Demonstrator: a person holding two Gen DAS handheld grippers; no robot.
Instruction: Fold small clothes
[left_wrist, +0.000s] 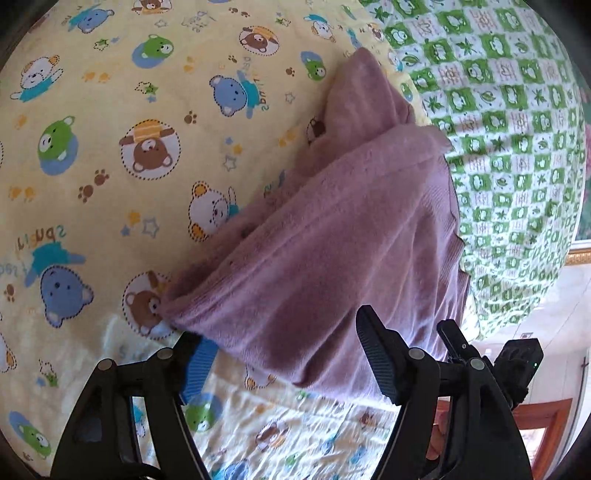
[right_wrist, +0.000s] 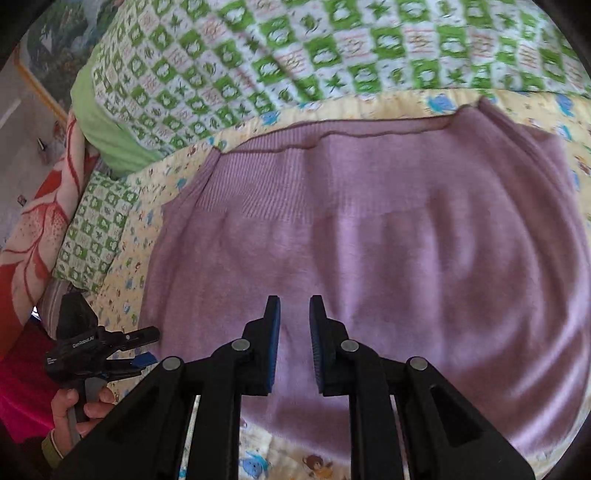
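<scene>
Purple garment between open left claw fingers, unpinched.

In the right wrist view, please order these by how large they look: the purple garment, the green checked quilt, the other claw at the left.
1. purple garment
2. green checked quilt, cut off by the frame, so its true size is unsure
3. left claw, clearly smallest

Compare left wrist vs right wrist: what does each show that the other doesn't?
Left wrist only: the left gripper seen from behind, fingers wide apart around the purple garment's near edge, and large bear prints on the yellow sheet.
Right wrist only: the right gripper, fingers slightly apart with nothing between, a hand holding the other gripper, and the garment's ribbed hem.
Both: purple garment, yellow sheet, green checked quilt.
</scene>
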